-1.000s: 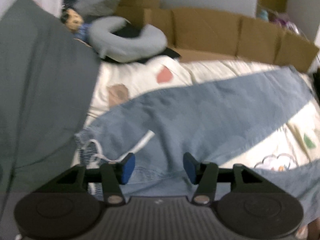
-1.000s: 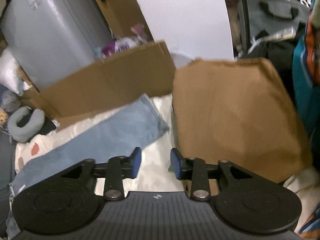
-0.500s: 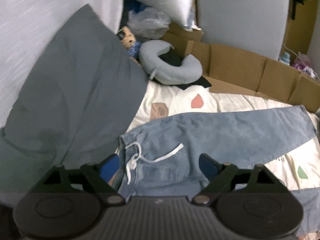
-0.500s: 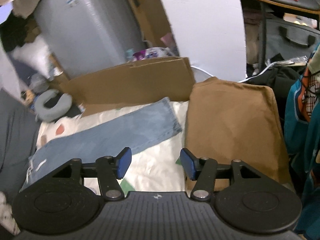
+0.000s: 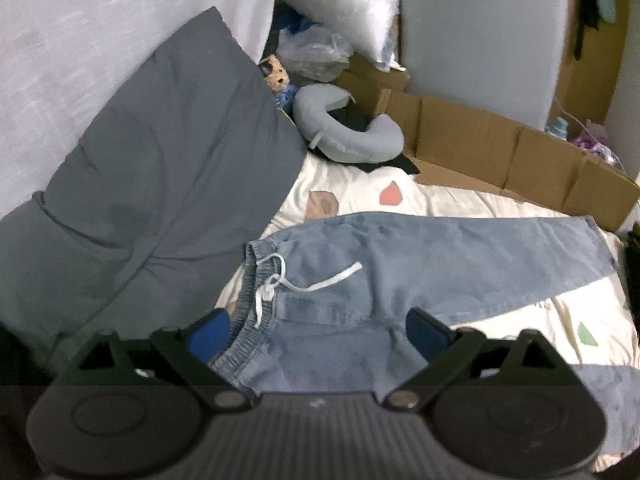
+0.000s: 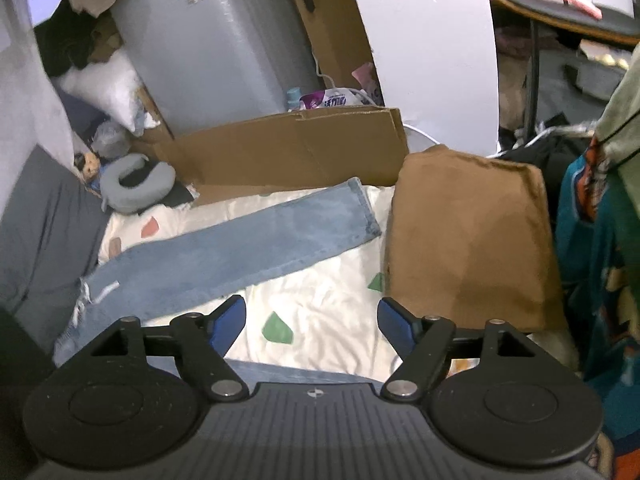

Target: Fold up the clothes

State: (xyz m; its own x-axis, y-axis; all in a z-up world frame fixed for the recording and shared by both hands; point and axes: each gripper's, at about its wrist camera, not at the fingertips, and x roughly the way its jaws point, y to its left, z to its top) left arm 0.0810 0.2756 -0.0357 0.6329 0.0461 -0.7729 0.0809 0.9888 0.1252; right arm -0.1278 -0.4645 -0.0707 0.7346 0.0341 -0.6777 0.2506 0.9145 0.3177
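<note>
Gaping wide, left gripper [image 5: 318, 330] over jeans [image 5: 400, 268], right gripper [image 6: 312, 320] empty

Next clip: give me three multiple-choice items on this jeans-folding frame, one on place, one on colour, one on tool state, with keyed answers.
1. Where does the grey pillow lie relative to the jeans?
A. At the waistband end
B. At the hem end
C. On top of them

2. What colour is the drawstring?
A. Red
B. White
C. Black

3. How is the left tool set?
A. Shut on the waistband
B. Shut on the drawstring
C. Open

Answers: 1 A, it borders the waistband; 2 B, a pale cord; 3 C, its pads stand wide apart over denim.
</note>
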